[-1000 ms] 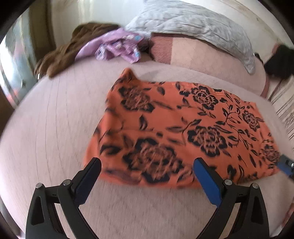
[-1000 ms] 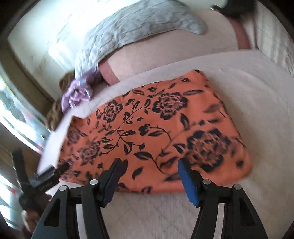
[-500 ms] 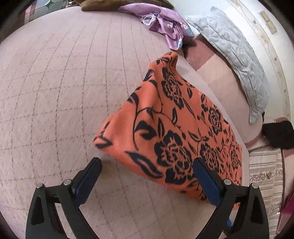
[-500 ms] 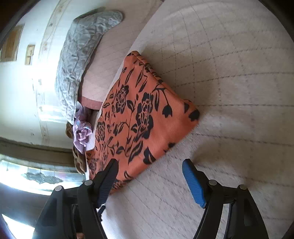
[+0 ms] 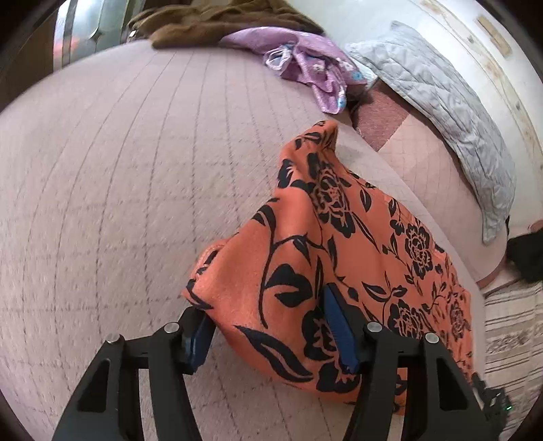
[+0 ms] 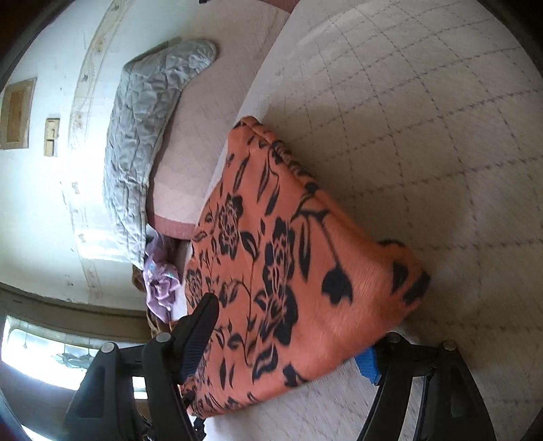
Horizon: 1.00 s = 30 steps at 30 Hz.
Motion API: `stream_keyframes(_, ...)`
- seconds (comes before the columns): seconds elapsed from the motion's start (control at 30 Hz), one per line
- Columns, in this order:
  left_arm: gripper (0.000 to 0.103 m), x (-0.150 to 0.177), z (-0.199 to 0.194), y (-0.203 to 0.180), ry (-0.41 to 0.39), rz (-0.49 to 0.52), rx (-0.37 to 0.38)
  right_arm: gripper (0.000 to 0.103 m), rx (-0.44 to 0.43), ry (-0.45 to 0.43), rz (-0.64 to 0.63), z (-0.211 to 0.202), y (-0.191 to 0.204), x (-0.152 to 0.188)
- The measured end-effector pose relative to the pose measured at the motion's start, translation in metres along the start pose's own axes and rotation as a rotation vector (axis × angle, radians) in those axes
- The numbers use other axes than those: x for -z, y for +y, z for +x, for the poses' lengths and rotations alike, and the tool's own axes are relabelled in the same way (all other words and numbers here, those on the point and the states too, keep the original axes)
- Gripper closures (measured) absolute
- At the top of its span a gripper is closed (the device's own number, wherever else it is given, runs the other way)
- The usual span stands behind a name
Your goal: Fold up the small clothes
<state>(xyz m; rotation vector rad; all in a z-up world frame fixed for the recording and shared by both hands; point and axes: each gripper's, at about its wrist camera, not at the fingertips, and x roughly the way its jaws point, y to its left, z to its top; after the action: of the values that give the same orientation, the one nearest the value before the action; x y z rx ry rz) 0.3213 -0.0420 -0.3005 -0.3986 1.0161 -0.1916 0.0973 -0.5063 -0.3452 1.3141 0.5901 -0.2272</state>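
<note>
An orange garment with black flowers (image 5: 339,237) lies folded on the pink quilted bed cover (image 5: 118,169). My left gripper (image 5: 268,305) straddles one near corner of it. One blue pad is tucked under the corner's edge and the other rests on top. Its jaws are closing with the cloth between them and a wide gap left. In the right wrist view the garment (image 6: 271,220) fills the middle. My right gripper (image 6: 292,327) stands open around its other near corner, one finger above the cloth and the other half hidden beneath it.
A crumpled purple garment (image 5: 305,54) and a brown one (image 5: 210,20) lie at the bed's far end. A grey quilted pillow (image 5: 441,95) rests on a pink cushion along the wall. Striped fabric (image 5: 509,339) shows beyond the bed's edge. Bare quilt (image 6: 424,118) spreads beside the garment.
Both grippers have rolled and come down onto the garment's near corners. The left jaws have narrowed around their corner. The right gripper's fingers now have cloth between them.
</note>
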Motion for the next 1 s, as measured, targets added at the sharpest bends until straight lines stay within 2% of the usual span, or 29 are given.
stream_keyframes(0.1, 0.046, 0.001, 0.001, -0.010, -0.008, 0.052, -0.060, 0.029, 0.021, -0.022, -0.059, 0.006, 0.010, 0.000)
stream_keyframes(0.13, 0.049, 0.000, 0.000, -0.011, -0.015, 0.056, -0.066, 0.034, 0.032, -0.030, -0.079, 0.008, 0.013, 0.001)
stream_keyframes(0.23, 0.058, -0.001, 0.001, -0.010, -0.012, 0.048, -0.065, 0.071, 0.065, -0.023, -0.112, 0.016, 0.016, 0.001)
stream_keyframes(0.27, 0.060, -0.002, 0.004, -0.010, -0.011, 0.042, -0.058, 0.075, 0.083, -0.012, -0.114, 0.020, 0.014, 0.001)
stream_keyframes(0.33, 0.069, -0.003, 0.004, -0.009, -0.004, 0.034, -0.039, 0.077, 0.100, -0.026, -0.137, 0.021, 0.015, 0.003)
stream_keyframes(0.53, 0.078, -0.002, -0.008, -0.015, -0.034, 0.064, -0.022, 0.082, 0.137, -0.105, -0.335, 0.006, 0.051, 0.017)
stream_keyframes(0.73, 0.079, 0.001, -0.037, -0.019, -0.080, 0.121, -0.009, 0.082, 0.152, -0.174, -0.499, -0.016, 0.084, 0.039)
stream_keyframes(0.87, 0.079, 0.014, -0.055, -0.010, -0.060, 0.140, 0.007, 0.082, 0.161, -0.198, -0.545, -0.034, 0.089, 0.054)
stream_keyframes(1.0, 0.079, 0.036, -0.069, 0.007, -0.011, 0.144, 0.022, 0.083, 0.174, -0.182, -0.534, -0.059, 0.077, 0.065)
